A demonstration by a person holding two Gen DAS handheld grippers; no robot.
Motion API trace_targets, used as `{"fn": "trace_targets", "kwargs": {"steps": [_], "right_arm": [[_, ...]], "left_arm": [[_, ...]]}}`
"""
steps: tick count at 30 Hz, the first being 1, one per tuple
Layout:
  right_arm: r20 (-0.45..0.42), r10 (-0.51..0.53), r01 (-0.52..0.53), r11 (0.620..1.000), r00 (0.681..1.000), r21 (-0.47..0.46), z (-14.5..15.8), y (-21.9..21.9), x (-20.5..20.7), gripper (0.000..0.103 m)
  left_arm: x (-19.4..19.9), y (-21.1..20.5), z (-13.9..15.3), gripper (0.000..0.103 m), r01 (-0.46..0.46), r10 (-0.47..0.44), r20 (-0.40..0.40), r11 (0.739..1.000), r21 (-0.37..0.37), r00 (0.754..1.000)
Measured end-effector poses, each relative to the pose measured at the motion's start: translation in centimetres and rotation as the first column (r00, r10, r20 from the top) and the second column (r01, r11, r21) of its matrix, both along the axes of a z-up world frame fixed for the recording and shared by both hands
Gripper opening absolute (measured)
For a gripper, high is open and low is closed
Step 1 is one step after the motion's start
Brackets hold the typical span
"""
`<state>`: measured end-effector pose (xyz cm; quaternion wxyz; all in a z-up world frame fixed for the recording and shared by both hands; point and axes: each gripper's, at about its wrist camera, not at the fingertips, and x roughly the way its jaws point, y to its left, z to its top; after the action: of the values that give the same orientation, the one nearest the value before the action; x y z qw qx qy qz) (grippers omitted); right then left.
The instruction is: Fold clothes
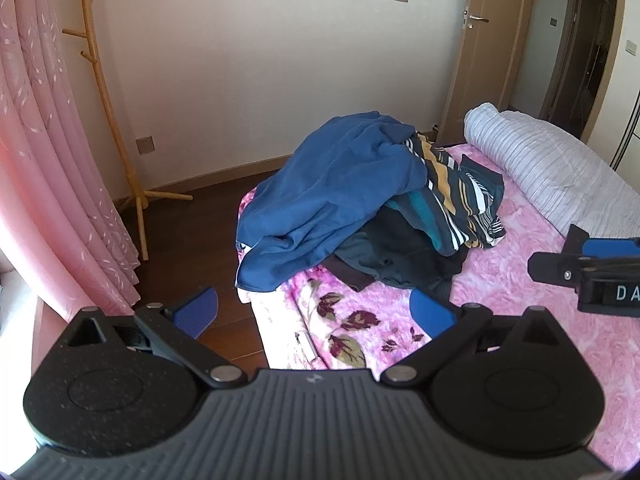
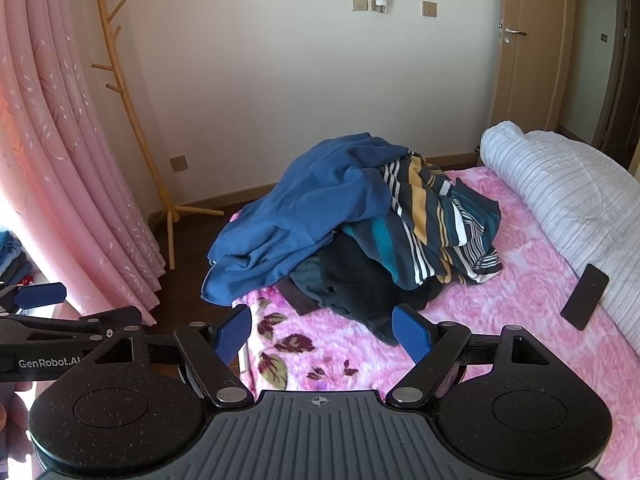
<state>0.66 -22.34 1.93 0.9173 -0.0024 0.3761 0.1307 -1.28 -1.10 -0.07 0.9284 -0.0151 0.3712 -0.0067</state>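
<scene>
A heap of clothes lies at the far corner of the pink floral bed [image 1: 520,320] [image 2: 500,320]. On top is a blue garment [image 1: 332,188] [image 2: 304,208], to its right a striped shirt [image 1: 452,196] [image 2: 436,216], and beneath them dark clothing [image 1: 400,256] [image 2: 352,280]. My left gripper [image 1: 316,312] is open and empty, held short of the heap near the bed's corner. My right gripper [image 2: 322,336] is open too, nothing between its blue pads, just in front of the dark clothing. Each gripper shows at the edge of the other's view.
A rolled striped white quilt [image 1: 552,164] [image 2: 568,192] lies along the bed's right side, with a black phone [image 2: 585,296] leaning against it. A wooden coat stand [image 1: 108,112] [image 2: 136,132] and pink curtains [image 1: 40,152] [image 2: 60,176] stand left. Dark floor surrounds the bed corner; a door [image 1: 480,40] is behind.
</scene>
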Motion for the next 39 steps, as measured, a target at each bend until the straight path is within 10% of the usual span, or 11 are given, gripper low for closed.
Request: {"fn": "trace_targets", "kwargs": {"steps": [25, 39], "right_arm": [[0.005, 0.007, -0.007, 1.0, 1.0, -0.014, -0.7, -1.7, 0.4, 0.08], [-0.025, -0.008, 0.005, 0.99, 1.0, -0.138, -4.6, -0.7, 14.8, 0.08]], "left_arm": [[1.0, 0.4, -1.8, 0.101, -0.002, 0.003, -0.033, 1.0, 0.031, 0.999], [18.7, 4.7, -11.9, 0.101, 0.185, -0.168, -0.121, 0.971, 0.153, 0.978]]}}
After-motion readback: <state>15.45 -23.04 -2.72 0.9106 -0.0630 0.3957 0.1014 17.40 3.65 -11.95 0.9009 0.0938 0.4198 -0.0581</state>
